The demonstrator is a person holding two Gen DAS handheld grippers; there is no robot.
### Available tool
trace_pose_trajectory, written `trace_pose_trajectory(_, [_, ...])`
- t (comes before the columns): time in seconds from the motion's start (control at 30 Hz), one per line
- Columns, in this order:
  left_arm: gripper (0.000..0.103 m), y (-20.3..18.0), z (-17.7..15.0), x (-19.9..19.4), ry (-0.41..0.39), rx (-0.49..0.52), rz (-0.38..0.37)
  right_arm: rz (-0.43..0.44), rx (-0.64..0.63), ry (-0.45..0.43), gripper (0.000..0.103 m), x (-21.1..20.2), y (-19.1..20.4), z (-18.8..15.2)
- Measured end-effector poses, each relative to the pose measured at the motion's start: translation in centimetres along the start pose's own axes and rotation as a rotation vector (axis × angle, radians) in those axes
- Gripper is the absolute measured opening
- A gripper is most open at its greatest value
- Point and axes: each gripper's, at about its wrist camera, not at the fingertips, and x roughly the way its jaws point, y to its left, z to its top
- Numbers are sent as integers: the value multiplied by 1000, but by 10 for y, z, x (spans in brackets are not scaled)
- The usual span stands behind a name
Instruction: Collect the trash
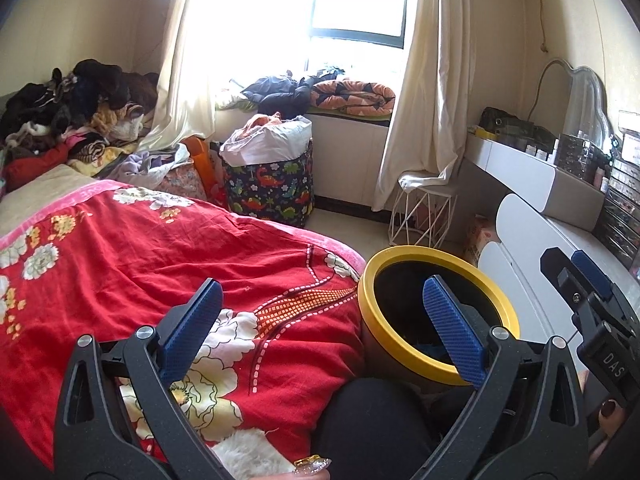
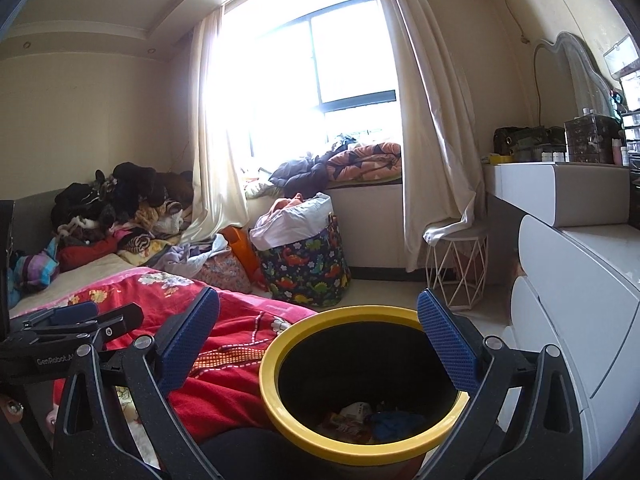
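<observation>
- While both grippers hang with fingers spread and nothing between them, the left gripper (image 1: 320, 320) and right gripper (image 2: 318, 332) flank the yellow-rimmed bin (image 2: 280, 360), which sits at six o'clock in the right view beside the red quilt (image 1: 160, 260).
- Some trash (image 2: 356, 412) already lies at the bin's bottom, so collection looks partly done; I see no loose litter left.
- The bin's base is cut off, and its contents are dim.
</observation>
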Motion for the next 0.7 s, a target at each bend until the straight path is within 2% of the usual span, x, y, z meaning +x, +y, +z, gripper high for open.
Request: trace_pose_trajectory(0.7, [92, 1, 0, -1, 1, -2, 11, -10, 9, 3, 96, 1, -3, -1])
